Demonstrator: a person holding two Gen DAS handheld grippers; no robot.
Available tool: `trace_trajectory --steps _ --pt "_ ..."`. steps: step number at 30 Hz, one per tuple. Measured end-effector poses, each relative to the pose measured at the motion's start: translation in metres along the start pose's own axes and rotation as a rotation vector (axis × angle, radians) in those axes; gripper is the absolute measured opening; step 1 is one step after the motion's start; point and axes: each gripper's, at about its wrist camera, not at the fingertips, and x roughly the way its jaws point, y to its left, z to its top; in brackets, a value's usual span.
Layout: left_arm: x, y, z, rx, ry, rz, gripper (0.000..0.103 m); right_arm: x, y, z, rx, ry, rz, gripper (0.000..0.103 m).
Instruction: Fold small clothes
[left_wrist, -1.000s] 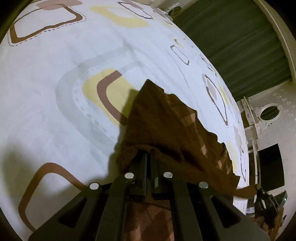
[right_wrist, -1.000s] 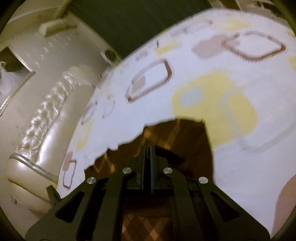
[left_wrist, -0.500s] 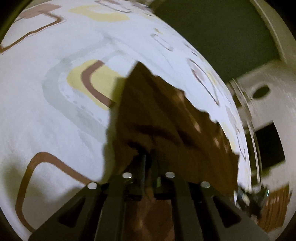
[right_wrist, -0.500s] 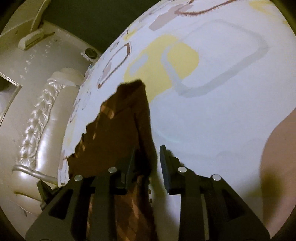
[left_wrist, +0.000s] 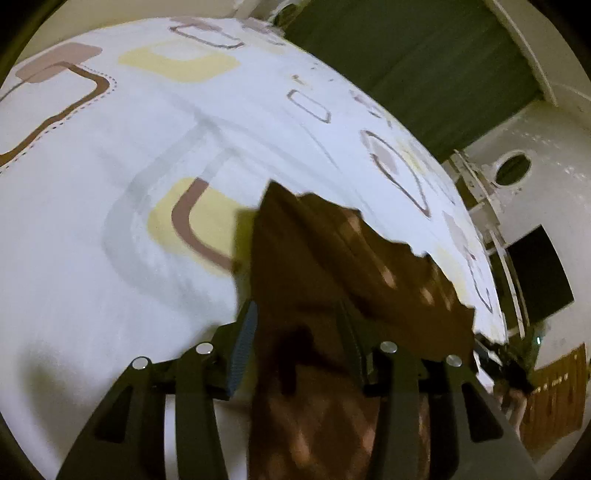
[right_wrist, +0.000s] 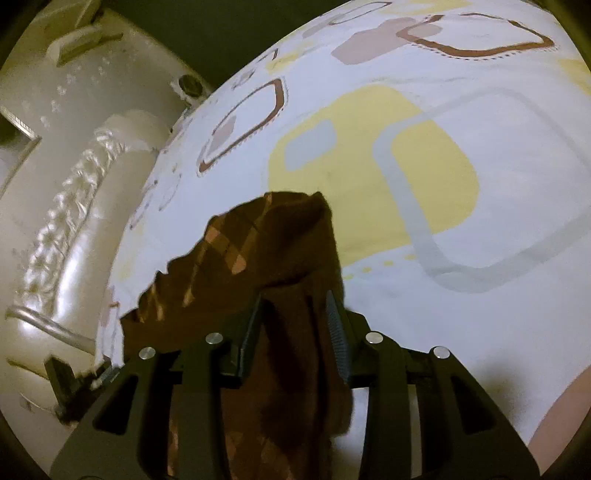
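Observation:
A small brown cloth (left_wrist: 332, 251) with a lighter diamond pattern lies bunched on the patterned white bed sheet (left_wrist: 110, 258). In the left wrist view my left gripper (left_wrist: 297, 310) has its jaws opening; the cloth runs between the fingers, with no pad seen pressing on it. In the right wrist view the same brown cloth (right_wrist: 266, 240) lies slack between the fingers of my right gripper (right_wrist: 294, 299), whose jaws are also opening above the sheet (right_wrist: 443, 314). The near part of the cloth is hidden under both grippers.
A green curtain (left_wrist: 424, 74) hangs beyond the bed's far edge. A cream tufted headboard (right_wrist: 74, 221) borders the bed on the left of the right wrist view. White furniture and a dark screen (left_wrist: 535, 273) stand past the bed's right edge.
Both pairs of jaws were shut on the cloth and now stand apart. The right gripper has come down toward the sheet, and the cloth has slackened onto the bed.

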Motion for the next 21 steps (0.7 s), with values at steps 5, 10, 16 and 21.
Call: trace_trajectory --steps 5,10,16,21 --pt "0.031 0.007 0.026 0.01 0.017 0.068 0.05 0.004 0.008 -0.001 -0.074 -0.003 -0.064 0.005" --pt "0.046 0.011 0.044 -0.005 0.004 0.061 0.05 -0.004 0.004 0.008 -0.057 -0.069 -0.054 0.004" --pt "0.071 0.012 0.053 0.045 0.033 0.148 0.048 0.008 -0.013 0.007 -0.014 -0.063 -0.073 0.004" --pt "0.075 0.01 0.054 0.104 0.037 0.184 0.047 0.012 -0.02 0.005 0.01 -0.062 -0.06 0.004"
